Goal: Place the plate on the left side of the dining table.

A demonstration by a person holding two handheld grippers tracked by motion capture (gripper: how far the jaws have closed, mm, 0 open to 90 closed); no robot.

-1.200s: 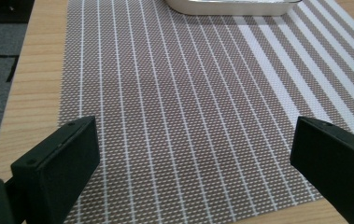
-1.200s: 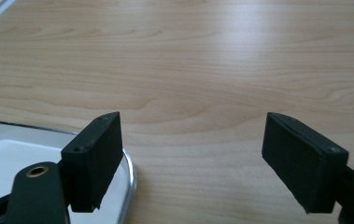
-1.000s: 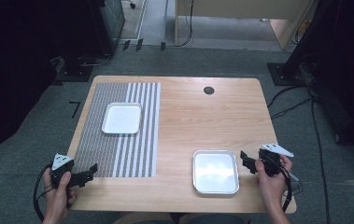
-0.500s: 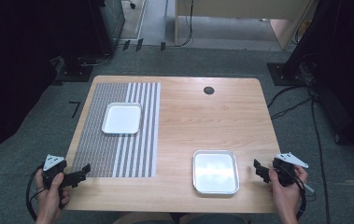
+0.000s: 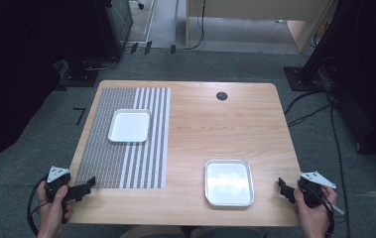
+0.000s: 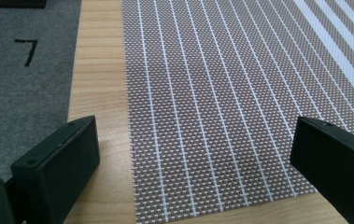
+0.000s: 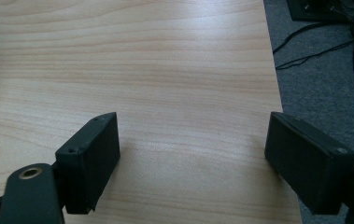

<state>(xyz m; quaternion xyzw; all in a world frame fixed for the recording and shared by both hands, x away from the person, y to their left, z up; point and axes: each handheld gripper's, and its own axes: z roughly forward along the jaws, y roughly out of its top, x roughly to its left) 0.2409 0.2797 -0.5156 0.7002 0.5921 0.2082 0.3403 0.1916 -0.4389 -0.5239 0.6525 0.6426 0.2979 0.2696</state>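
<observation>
Two empty metal trays lie on the wooden table [image 5: 215, 124]. One tray [image 5: 129, 125] rests on the striped placemat [image 5: 121, 158] at the left; the other tray [image 5: 228, 182] sits on bare wood near the front right. My left gripper [image 5: 87, 186] hovers at the table's front left corner, open, its jaws wide apart over the placemat's [image 6: 221, 107] near corner with nothing between them. My right gripper [image 5: 284, 191] is at the front right edge, open and empty over bare wood [image 7: 165, 84], to the right of the near tray.
A small black round grommet [image 5: 221, 95] sits in the tabletop near the back edge. Grey carpet [image 5: 31, 148] surrounds the table, with cables [image 5: 314, 109] on the floor at the right and dark equipment at both sides.
Both hands have drawn back toward the table's front edge and outward; the left gripper slid to the left corner and the right gripper moved away from the near tray. Jaws stay open.
</observation>
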